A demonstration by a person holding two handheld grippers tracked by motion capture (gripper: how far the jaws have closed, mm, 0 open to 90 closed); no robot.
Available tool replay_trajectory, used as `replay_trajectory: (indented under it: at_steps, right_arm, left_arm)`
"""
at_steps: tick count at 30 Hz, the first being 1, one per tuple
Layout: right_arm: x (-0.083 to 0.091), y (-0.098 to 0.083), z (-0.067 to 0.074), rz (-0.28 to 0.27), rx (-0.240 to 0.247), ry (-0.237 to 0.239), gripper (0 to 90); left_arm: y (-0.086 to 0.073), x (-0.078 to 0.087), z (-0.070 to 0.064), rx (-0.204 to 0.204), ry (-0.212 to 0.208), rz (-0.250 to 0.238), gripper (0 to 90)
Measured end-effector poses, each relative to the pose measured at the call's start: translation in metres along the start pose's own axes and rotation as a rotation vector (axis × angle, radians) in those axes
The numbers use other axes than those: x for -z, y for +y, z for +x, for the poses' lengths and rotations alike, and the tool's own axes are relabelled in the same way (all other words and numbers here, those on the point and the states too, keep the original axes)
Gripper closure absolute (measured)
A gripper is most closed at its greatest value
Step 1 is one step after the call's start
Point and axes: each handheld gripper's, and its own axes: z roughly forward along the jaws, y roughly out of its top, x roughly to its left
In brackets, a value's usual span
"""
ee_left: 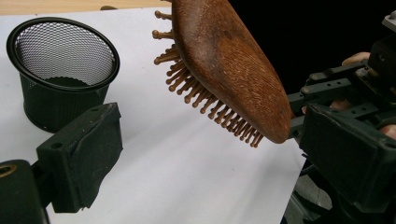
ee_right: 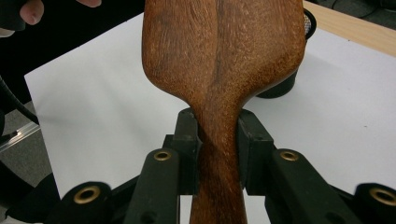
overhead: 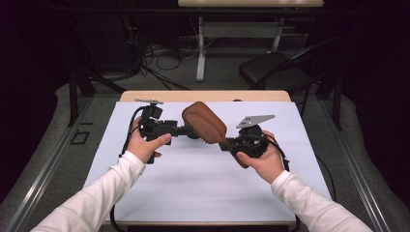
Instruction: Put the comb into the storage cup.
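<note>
Two jaws of our right gripper [ee_right: 218, 154] pinch the wooden hairbrush [ee_right: 222, 60] by its narrow neck, above the white mat [overhead: 193, 188]. Left gripper [overhead: 186, 129] gapes empty beside the head. Risk: the brush pivots or slips in that small grip and misses the mesh cup [ee_left: 60, 70].

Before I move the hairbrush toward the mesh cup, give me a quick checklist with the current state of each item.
1. Right gripper shut on the hairbrush handle: ok, both pads press the neck.
2. Left gripper clear of the brush: ok, jaws open, no pad touching it.
3. Brush lifted off the white mat: ok, bristles hang above it in the left gripper view.
4. Mesh cup upright and empty: ok.
5. Brush head lined up over the cup: not ok, it sits beside the cup.
6. Grip firm enough to tilt: cannot tell.
</note>
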Motion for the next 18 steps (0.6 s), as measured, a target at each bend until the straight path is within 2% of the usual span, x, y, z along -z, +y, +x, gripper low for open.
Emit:
replay_trajectory:
  at_steps: [18]
  right_arm:
    - [-0.002, 0.001, 0.004, -0.076, 0.016, -0.001, 72.1]
  left_arm:
    - [0.014, -0.002, -0.002, 0.009, -0.020, -0.003, 6.1]
